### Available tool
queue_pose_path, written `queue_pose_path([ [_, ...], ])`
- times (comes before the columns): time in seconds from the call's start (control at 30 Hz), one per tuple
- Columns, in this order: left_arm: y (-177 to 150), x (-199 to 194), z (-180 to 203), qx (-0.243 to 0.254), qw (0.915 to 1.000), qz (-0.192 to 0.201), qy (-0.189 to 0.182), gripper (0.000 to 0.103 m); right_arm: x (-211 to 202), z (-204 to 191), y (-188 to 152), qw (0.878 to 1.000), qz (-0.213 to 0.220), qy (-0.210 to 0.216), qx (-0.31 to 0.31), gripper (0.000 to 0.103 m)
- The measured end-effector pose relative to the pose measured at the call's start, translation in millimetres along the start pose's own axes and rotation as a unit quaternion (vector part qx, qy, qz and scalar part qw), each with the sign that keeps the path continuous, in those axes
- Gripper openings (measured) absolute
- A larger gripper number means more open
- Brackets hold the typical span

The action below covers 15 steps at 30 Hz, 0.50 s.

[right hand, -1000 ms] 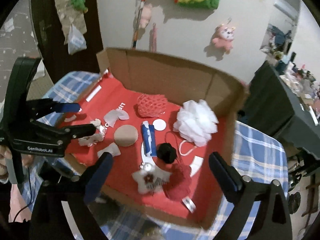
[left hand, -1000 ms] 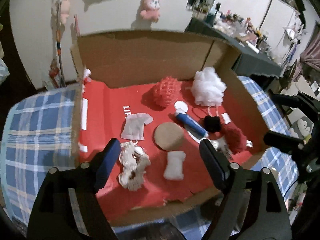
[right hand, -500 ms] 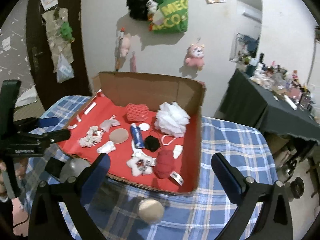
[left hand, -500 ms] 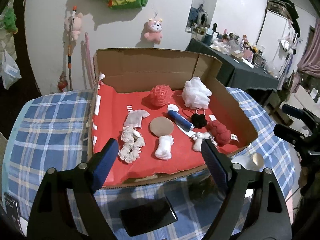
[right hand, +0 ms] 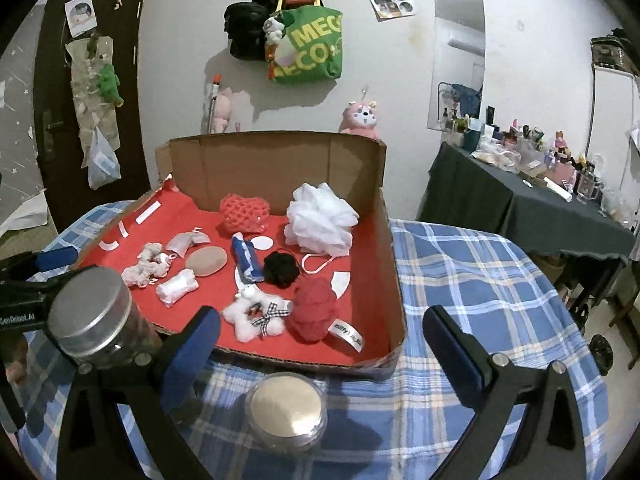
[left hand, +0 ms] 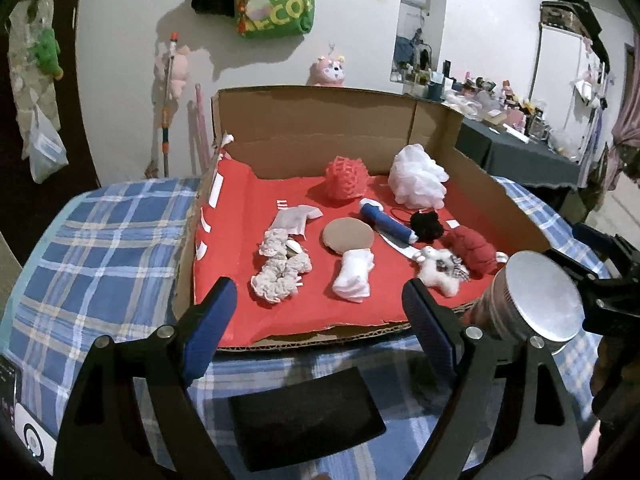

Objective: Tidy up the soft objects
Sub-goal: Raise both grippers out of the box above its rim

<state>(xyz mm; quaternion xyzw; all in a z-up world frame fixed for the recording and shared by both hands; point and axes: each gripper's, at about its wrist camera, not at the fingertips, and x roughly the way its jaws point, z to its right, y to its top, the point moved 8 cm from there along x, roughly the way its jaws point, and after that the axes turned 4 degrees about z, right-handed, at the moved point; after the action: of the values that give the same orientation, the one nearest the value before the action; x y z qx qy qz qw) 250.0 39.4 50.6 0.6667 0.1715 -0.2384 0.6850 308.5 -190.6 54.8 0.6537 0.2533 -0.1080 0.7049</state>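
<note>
White wall with green bag — dark-clothed side table, plaid tablecloth.

A lived-in room of a home: a plaid tablecloth, a green shopping bag and pink plush toy hanging on the wall, a mirror, and a side table crowded with bottles and trinkets.
</note>
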Motion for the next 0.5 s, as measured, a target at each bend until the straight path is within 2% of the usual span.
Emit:
queue_pose_path([
  [0.2, -3.5, 8.9, 4.4, -0.002, 1.0, 0.006, 0.0, 0.085, 10.3, -2.1, -6.2, 1.0, 0.013, -0.007, -0.001, 0.103],
  [0.5, -2.4, 9.1, 3.0, 0.023, 0.9988, 0.037, 0.021, 0.085, 16.7, -5.4, -9.4, 0.999, 0.036, -0.019, -0.005, 0.103],
])
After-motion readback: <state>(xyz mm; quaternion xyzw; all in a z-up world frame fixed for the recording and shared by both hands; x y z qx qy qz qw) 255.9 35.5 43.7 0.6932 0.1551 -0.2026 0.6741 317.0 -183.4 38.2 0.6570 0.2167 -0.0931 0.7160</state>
